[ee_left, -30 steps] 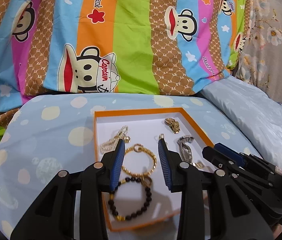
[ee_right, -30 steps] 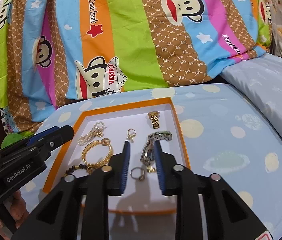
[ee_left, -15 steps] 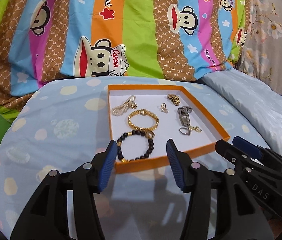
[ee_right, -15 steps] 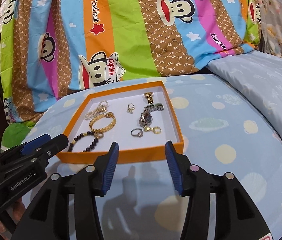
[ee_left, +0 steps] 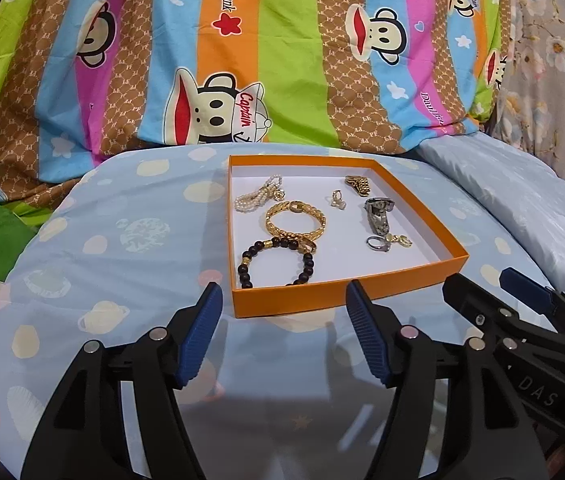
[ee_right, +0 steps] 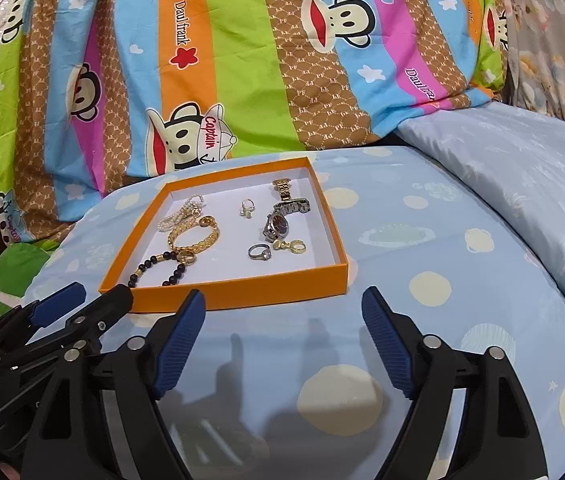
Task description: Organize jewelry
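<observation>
An orange tray (ee_left: 338,294) (ee_right: 242,289) with a white floor lies on the blue spotted bed. Inside lie a pearl bracelet (ee_left: 256,197) (ee_right: 181,212), a gold chain bracelet (ee_left: 296,222) (ee_right: 194,236), a black bead bracelet (ee_left: 274,262) (ee_right: 158,270), a silver watch (ee_left: 378,216) (ee_right: 280,220), a gold watch (ee_left: 357,183) (ee_right: 283,189) and small rings (ee_left: 388,242) (ee_right: 260,253). My left gripper (ee_left: 282,300) hovers before the tray's near wall, jaws opening, nothing between them. My right gripper (ee_right: 282,308) hangs just short of the same wall, jaws opening and empty.
A striped cartoon-monkey quilt (ee_left: 282,60) rises behind the tray. A pale blue pillow (ee_right: 522,168) lies to the right, a floral cloth (ee_left: 554,60) beyond it. The right gripper's fingers (ee_left: 522,292) show in the left wrist view; the left gripper's fingers (ee_right: 58,306) show in the right wrist view.
Both grippers drew back from over the tray to in front of its near wall, and their jaws spread wider. The jewelry stays in the tray.
</observation>
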{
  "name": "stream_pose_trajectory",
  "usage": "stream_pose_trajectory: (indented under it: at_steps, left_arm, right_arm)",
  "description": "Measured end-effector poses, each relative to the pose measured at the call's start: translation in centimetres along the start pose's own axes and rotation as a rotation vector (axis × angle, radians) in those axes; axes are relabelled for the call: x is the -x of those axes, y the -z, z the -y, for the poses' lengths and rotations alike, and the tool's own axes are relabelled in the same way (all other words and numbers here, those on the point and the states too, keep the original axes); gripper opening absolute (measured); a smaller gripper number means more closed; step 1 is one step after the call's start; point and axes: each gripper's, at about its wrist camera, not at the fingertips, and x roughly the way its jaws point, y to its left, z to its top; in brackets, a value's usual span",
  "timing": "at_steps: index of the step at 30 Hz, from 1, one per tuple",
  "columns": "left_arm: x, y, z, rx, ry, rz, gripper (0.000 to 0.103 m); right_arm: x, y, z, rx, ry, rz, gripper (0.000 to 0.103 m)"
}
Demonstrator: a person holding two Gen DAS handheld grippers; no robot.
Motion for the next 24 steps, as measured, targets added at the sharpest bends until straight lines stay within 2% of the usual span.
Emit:
stream_pose_trajectory:
  at_steps: [4,8,24]
  left_arm:
    - [-0.38,-0.01,-0.03,0.004,-0.022,-0.016,0.062]
    - [-0.75,-0.03,-0.33,0.02,-0.04,-0.035,0.068]
    - [-0.45,0.08,-0.16,0.015,-0.098,-0.021,0.068]
  right_arm:
    - [-0.1,0.01,-0.01,0.001,0.004,-0.005,0.086]
    - [-0.13,0.05,-0.16,0.01,-0.009,-0.005,0.086]
    - [-0.14,0.19,-0.43,0.028,0.007,-0.008,0.086]
